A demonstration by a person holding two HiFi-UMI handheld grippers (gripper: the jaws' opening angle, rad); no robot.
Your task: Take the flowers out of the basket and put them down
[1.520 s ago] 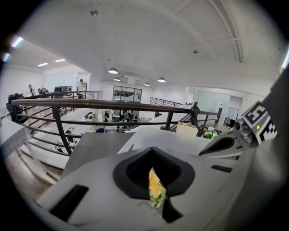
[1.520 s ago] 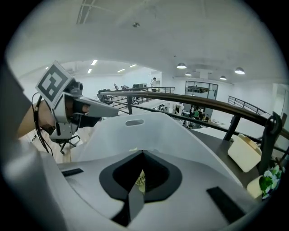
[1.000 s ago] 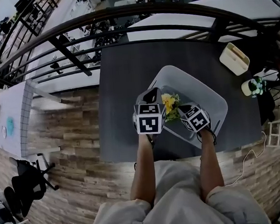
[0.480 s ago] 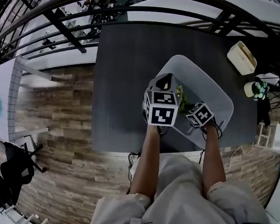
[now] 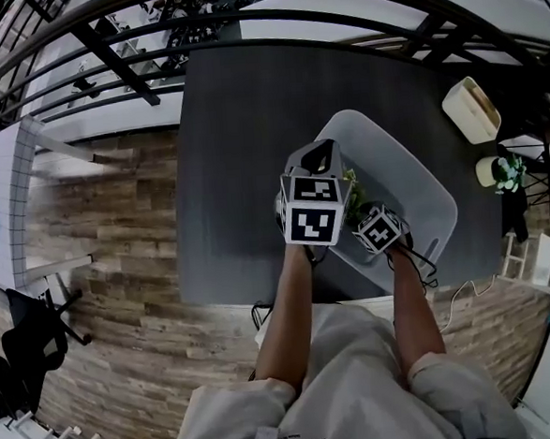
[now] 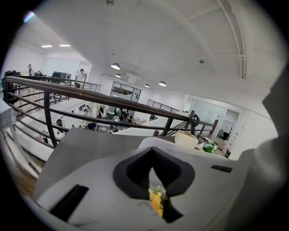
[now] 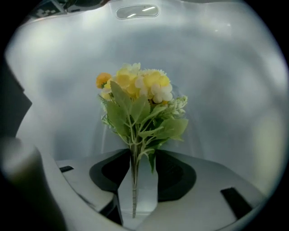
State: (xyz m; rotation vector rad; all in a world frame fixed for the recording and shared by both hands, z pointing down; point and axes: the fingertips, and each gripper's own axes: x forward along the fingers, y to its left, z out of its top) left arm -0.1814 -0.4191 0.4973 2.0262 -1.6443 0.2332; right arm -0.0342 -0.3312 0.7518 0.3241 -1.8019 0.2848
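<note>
A bunch of yellow flowers point(image 7: 137, 97) with green leaves lies inside the pale grey basket point(image 7: 226, 67). Its thin stem point(image 7: 133, 180) runs between the jaws of my right gripper point(image 7: 137, 173), which are opening; the pads stand clear of it. In the head view only some greenery of the flowers point(image 5: 350, 177) shows between the two marker cubes, inside the basket point(image 5: 413, 171). My left gripper point(image 5: 322, 150) hovers over the basket's near-left part. Its fingertips meet point(image 6: 152, 155), and a bit of yellow flower point(image 6: 156, 198) shows through the slit behind them.
The basket sits on a dark grey table point(image 5: 231, 123) near its front right edge. A cream box point(image 5: 472, 109) and a small potted plant point(image 5: 502, 172) stand at the far right. A black railing point(image 5: 243, 24) runs behind the table.
Over the last second the left gripper has moved forward over the flowers, so the yellow blooms no longer show in the head view. The right gripper has stayed low in the basket.
</note>
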